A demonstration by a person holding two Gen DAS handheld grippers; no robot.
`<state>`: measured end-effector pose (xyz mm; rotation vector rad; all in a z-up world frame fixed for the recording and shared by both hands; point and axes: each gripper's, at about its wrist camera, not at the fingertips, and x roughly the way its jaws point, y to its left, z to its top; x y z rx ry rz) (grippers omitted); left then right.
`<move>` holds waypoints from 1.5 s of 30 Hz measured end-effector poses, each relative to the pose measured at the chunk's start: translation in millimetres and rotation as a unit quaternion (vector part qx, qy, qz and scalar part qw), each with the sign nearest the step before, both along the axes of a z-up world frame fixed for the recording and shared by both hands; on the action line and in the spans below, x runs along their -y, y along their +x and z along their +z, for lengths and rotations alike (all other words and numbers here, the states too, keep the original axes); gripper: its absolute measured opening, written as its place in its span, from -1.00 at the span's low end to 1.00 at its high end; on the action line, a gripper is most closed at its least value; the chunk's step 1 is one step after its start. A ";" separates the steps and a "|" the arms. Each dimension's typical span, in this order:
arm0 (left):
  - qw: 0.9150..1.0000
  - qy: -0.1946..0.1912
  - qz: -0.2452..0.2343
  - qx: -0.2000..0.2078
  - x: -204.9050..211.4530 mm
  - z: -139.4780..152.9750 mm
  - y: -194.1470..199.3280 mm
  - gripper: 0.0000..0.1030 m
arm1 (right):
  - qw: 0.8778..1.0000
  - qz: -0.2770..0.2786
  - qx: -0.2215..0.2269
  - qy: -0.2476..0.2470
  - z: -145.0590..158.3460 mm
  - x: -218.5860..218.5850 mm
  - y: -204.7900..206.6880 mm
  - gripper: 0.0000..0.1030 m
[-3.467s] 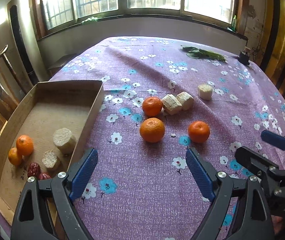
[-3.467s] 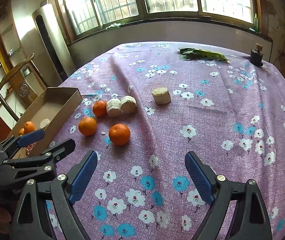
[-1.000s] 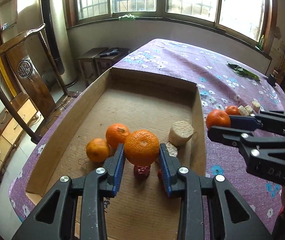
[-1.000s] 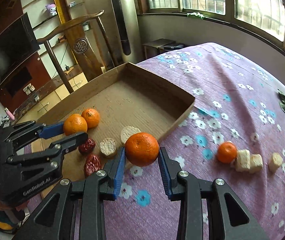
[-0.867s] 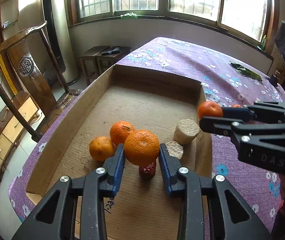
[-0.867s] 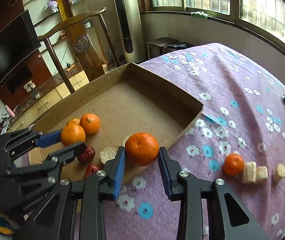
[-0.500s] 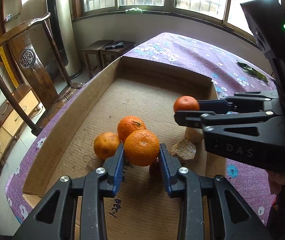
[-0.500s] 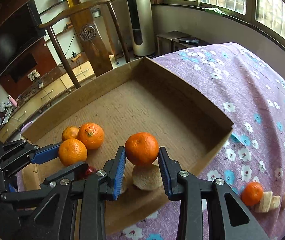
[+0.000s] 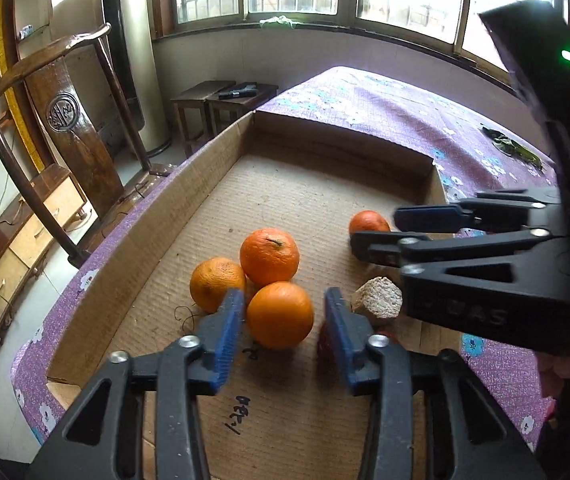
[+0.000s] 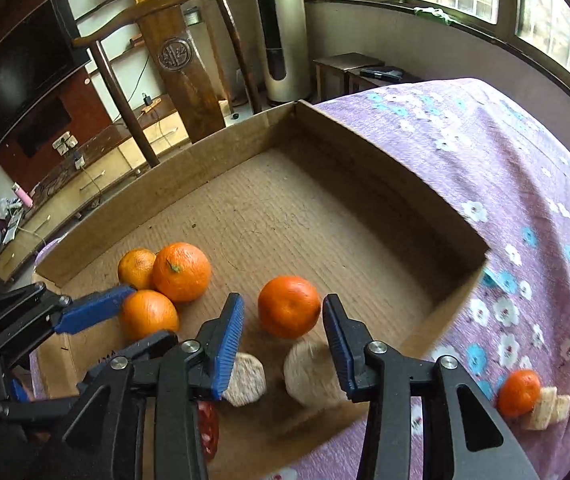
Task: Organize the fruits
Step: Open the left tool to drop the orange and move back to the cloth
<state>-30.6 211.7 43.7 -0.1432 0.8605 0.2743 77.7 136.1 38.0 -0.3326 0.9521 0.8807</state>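
Both grippers hang over the cardboard box point(image 9: 221, 156) point(image 10: 365, 184). My left gripper point(image 9: 281, 316) is open, its jaws apart from an orange point(image 9: 280, 315) that rests on the box floor against two other oranges point(image 9: 269, 256) point(image 9: 217, 284). My right gripper point(image 10: 283, 320) is open, its jaws clear of an orange point(image 10: 289, 306) lying between them; that orange also shows in the left wrist view point(image 9: 368, 222). Pale cut chunks point(image 10: 311, 374) point(image 10: 245, 378) and red dates point(image 10: 209, 426) lie in the box near me. The left gripper shows in the right wrist view point(image 10: 125, 312).
On the purple flowered tablecloth point(image 10: 525, 184) to the right lie one more orange point(image 10: 519, 393) and pale cut pieces point(image 10: 549, 406). A wooden chair point(image 9: 57, 120) stands left of the box. Green leaves point(image 9: 513, 150) lie at the far table edge.
Both grippers carried their oranges into the box and lowered them. In the last half second both opened and let go, and the oranges now lie on the box floor.
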 end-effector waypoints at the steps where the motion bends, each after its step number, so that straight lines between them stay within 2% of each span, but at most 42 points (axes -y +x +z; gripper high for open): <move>1: 1.000 0.003 0.003 0.004 0.5 1.5 -1.5 0.12 | 1.000 -0.008 0.003 0.003 3.5 5.7 -2.8 -0.04; 3: 1.000 0.008 0.008 0.014 3.3 6.2 -4.6 0.16 | 1.000 -0.020 0.011 0.017 12.5 20.8 -10.0 0.04; 6: 1.000 0.015 0.010 0.023 10.9 12.0 -7.4 0.41 | 0.999 -0.035 0.023 0.033 24.0 45.9 -23.7 0.22; 8: 0.999 0.018 0.008 0.030 17.0 15.1 -8.1 0.42 | 0.998 -0.043 0.030 0.037 29.3 59.5 -31.1 0.26; 11: 0.999 0.024 -0.001 0.036 34.4 20.1 -9.4 0.60 | 0.996 -0.064 0.034 0.045 34.2 86.2 -41.9 0.33; 17: 0.998 0.022 -0.029 0.042 66.5 24.8 -6.9 0.70 | 0.991 -0.117 0.039 0.044 35.2 140.6 -51.0 0.40; 21: 0.998 0.012 -0.057 0.038 92.2 23.8 2.0 0.71 | 0.986 -0.160 0.032 0.040 29.4 187.0 -51.8 0.46; 29: 0.994 -0.007 -0.108 0.010 135.7 12.1 37.4 0.71 | 0.974 -0.224 0.013 0.031 11.3 244.1 -37.1 0.46; 36: 0.988 0.007 -0.152 -0.028 162.6 -2.4 84.0 0.71 | 0.973 -0.228 0.001 0.024 2.6 255.4 -22.9 0.45; 45: 0.979 0.025 -0.196 -0.043 176.2 -15.8 132.6 0.71 | 0.972 -0.231 -0.020 0.020 -9.7 260.9 -10.4 0.45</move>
